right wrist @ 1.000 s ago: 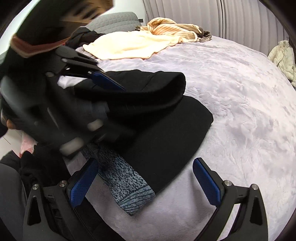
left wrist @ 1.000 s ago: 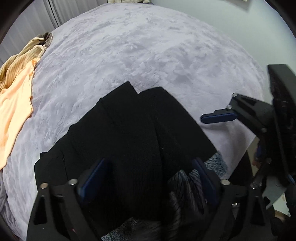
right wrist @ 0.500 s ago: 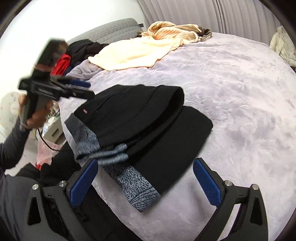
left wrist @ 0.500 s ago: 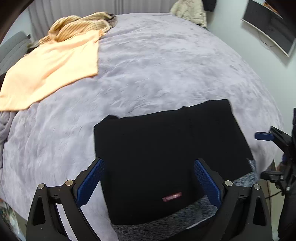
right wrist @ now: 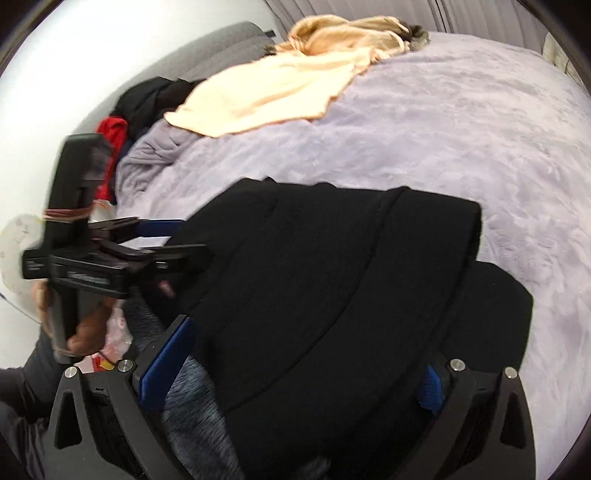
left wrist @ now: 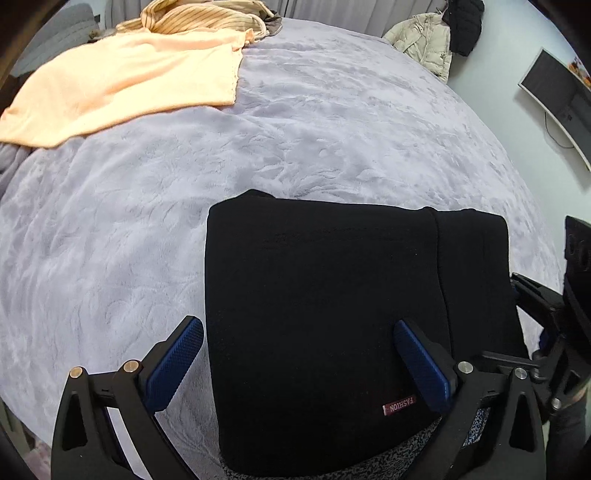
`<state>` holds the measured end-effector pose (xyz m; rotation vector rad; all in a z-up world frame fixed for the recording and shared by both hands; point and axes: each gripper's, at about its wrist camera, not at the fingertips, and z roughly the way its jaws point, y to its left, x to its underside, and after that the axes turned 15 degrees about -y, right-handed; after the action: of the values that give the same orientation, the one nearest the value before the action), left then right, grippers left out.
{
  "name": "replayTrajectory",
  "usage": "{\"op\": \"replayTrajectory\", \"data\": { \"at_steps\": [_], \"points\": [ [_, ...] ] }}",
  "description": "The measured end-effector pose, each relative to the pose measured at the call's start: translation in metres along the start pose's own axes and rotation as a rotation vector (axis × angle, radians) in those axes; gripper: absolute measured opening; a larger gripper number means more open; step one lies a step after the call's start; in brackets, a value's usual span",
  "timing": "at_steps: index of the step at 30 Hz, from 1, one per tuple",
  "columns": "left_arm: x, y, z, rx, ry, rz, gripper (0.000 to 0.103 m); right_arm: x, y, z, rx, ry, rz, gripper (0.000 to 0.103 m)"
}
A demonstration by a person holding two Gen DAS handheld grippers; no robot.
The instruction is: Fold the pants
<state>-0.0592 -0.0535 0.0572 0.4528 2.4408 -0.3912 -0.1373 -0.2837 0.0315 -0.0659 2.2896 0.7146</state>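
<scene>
Grey plush bed cover (left wrist: 332, 122) fills both views. Peach cloth (left wrist: 122, 85) and a striped garment (left wrist: 199, 16) lie at the far side, well apart from the work. Black pants (left wrist: 321, 314) sit near the front edge of the bed, folded into a compact block, red label (left wrist: 399, 405) facing up, speckled grey lining (left wrist: 399, 456) showing at the near end.

Left gripper (left wrist: 295, 363) hovers over the near part of the pants, jaws opening, wide apart, one pad over the cover and one over the fabric, nothing pinched. Right gripper (right wrist: 295, 373) straddles the stack from the other side, blue pads spread wide; whether they touch the cloth cannot be told, no squeeze visible, so it reads as open.

Likely risks:
- In the right wrist view the top layers sit offset from the bottom one, so a push or careless lift could slide them and undo the fold.
- Pinching only the top layer would peel it off the stack.
- The pants lie near the bed edge; dragging toward the person could pull them off.
- The two grippers are near each other and could collide.
</scene>
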Motion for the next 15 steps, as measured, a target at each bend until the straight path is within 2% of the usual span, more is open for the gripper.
{"op": "replayTrajectory", "data": {
  "at_steps": [1,2,3,4,6,12,15],
  "points": [
    [0.001,0.006,0.002,0.016,0.017,-0.033,0.103,0.002,-0.004,0.005,0.013,0.002,0.014,0.102],
    [0.001,0.012,0.002,0.029,0.030,-0.067,0.103,0.001,-0.005,0.008,0.022,-0.008,0.031,0.095],
    [0.002,0.016,0.002,0.029,0.037,-0.091,0.103,0.000,-0.005,0.007,0.038,-0.011,0.026,0.061],
    [0.002,0.019,-0.001,0.013,0.036,-0.107,0.103,-0.002,-0.003,0.003,0.075,-0.011,0.000,0.044],
    [-0.001,0.019,-0.007,0.007,0.023,-0.105,0.103,-0.007,-0.001,-0.013,0.056,-0.036,0.012,0.020],
    [-0.017,-0.014,-0.021,0.053,-0.005,-0.019,0.103,-0.025,0.018,-0.070,0.079,-0.153,-0.031,0.017],
    [-0.020,-0.037,-0.020,0.082,-0.024,0.043,0.103,-0.024,0.015,-0.087,0.105,-0.180,-0.023,0.017]
  ]
}}
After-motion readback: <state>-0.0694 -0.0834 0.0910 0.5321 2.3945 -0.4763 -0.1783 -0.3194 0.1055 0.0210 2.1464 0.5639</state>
